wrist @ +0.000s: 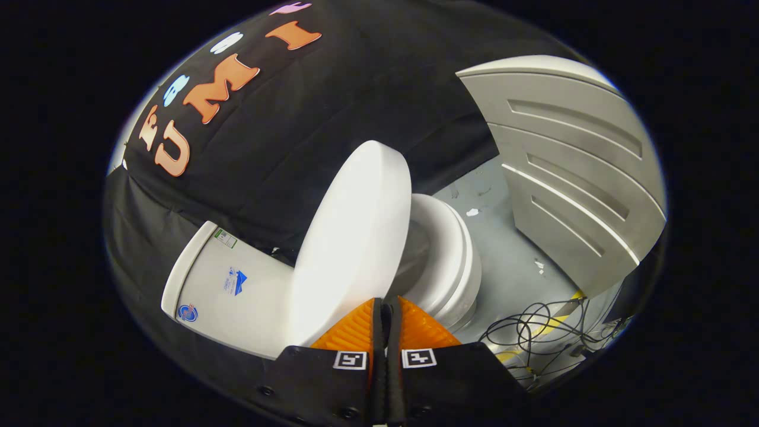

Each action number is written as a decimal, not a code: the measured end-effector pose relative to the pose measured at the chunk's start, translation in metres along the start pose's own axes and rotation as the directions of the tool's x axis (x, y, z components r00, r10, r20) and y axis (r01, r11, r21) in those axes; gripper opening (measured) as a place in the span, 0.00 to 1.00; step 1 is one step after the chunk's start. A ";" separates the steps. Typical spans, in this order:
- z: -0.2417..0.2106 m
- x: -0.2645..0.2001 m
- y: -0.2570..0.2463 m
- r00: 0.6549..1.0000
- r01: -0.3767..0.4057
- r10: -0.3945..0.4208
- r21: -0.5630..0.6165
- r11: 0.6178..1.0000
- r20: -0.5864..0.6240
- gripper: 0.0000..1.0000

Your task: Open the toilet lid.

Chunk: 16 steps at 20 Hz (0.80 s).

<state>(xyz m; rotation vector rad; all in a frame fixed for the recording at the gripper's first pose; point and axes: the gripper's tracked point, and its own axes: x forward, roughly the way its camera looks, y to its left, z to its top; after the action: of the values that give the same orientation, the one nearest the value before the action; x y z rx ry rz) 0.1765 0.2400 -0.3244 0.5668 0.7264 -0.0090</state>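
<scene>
Your gripper point(386, 305) sits at the near rim of the smooth white plastic toilet lid point(350, 237), its two ribbed fingers point(356, 329) pressed together with no gap showing between them and nothing caught there. The tips meet right at the lid's lower edge; whether they touch it cannot be told from this angle.

The lid stands raised, tilted up and back toward the white ceramic cistern point(228, 284), which bears a few small stickers and leans against the black cloth wall point(332, 101) of the booth. Beside the lid, on the side away from the cistern, the white oval seat and bowl point(447, 261) lie uncovered, the bowl's hollow showing just past the lid's edge.

Beyond the toilet, a pale grey panelled cabinet door point(569, 172) with raised horizontal strips stands on the grey floor point(504, 237), which carries a few white scuffs. Near your fingers, on the door's side, a tangle of thin black cables point(533, 326) sprawls over the floor, crossing a strip of yellow tape point(554, 323).
</scene>
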 end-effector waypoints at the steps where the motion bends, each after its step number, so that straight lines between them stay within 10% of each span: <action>1: 0.004 -0.004 0.009 1.000 0.006 -0.006 -0.030 1.000 0.013 0.08; 16: 0.029 -0.043 0.102 0.980 0.146 -0.094 -0.318 0.937 0.174 0.08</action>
<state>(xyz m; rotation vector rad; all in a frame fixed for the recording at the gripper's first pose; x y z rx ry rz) 0.1829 0.3047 -0.2303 0.1967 0.5920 -0.0442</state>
